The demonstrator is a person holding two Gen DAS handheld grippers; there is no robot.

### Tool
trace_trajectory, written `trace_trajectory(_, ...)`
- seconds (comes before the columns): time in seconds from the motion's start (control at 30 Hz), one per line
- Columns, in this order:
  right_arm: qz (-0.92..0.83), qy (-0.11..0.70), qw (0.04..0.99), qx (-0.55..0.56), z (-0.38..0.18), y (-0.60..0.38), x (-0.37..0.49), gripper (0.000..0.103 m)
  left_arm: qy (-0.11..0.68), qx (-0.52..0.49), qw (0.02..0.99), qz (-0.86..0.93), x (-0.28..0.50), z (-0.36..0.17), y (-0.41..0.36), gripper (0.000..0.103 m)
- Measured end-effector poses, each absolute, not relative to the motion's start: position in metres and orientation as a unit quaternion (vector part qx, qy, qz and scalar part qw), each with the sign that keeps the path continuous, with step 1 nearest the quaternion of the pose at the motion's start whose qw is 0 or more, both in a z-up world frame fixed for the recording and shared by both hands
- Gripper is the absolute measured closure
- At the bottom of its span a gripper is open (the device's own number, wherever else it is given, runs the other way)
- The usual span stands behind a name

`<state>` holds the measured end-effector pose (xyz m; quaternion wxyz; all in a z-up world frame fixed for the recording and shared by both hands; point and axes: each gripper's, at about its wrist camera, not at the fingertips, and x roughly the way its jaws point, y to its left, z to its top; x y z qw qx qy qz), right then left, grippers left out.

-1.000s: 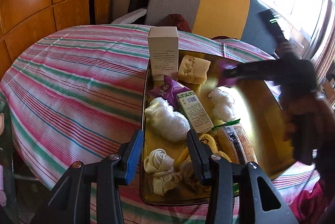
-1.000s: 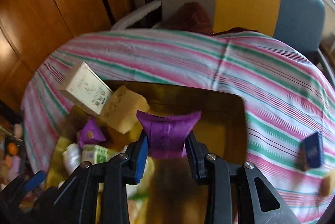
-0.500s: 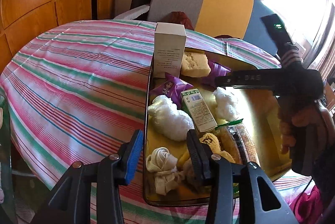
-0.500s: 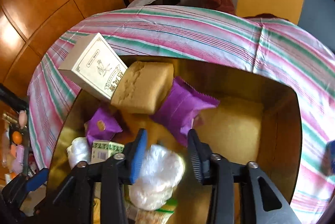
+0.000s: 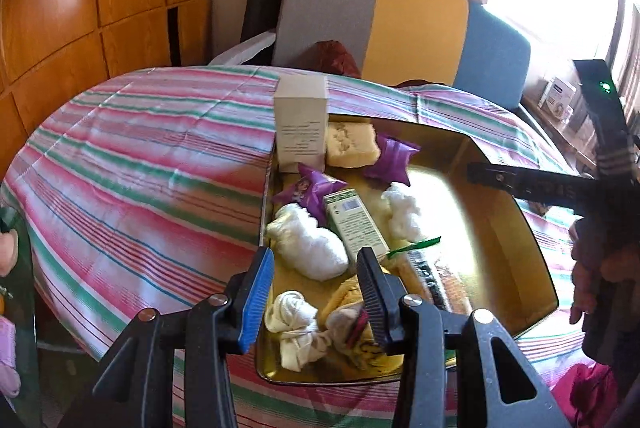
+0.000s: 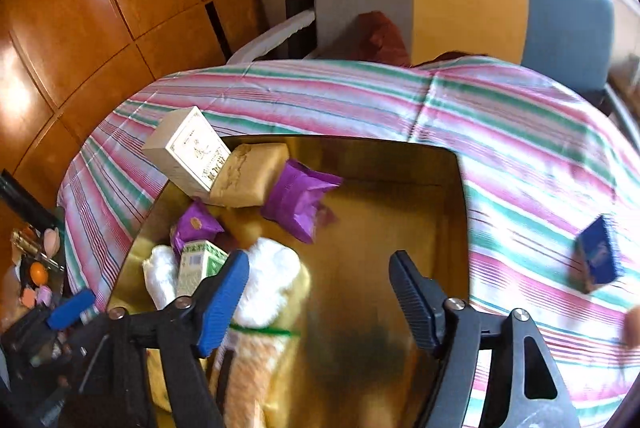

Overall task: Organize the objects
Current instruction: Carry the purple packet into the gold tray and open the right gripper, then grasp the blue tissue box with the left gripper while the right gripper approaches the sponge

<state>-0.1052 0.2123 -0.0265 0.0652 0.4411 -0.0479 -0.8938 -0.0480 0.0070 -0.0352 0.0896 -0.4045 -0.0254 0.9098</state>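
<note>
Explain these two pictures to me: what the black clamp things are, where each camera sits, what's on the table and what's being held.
No robot here: a person holds a two-finger gripper in each hand, with a camera on each looking along its fingers. One picture comes from the left gripper, the other from the right gripper. On the striped tablecloth sits a gold tray with a white box, a yellow sponge, a purple packet, white bundles and a green carton. A blue box lies outside it. The right jaws have just been opening; nothing sits between them. The left gripper holds nothing either.
</note>
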Motion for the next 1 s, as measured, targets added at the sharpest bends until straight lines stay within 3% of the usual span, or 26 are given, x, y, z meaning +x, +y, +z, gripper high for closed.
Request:
trace_trajectory(0.1, -0.898, -0.045, 0.056, 0.434, -0.02, 0.228, -0.088, 0.022, -0.016, -0.404, 0.098, 0.909, -0.045, -0.033, 0.016, 0.06)
trace_trajectory(0.63, -0.905, -0.044, -0.084, 0.415, 0.001, 0.382, -0.024, 0.022, 0.066, -0.389, 0.168, 0.903, -0.043, -0.015, 0.105, 0.06)
trace_trajectory(1.0, -0.883, -0.142, -0.249, 0.373, -0.018, 0.522, 0.016, 0.021, 0.125, -0.382, 0.219, 0.889, -0.044, -0.013, 0.186, 0.06)
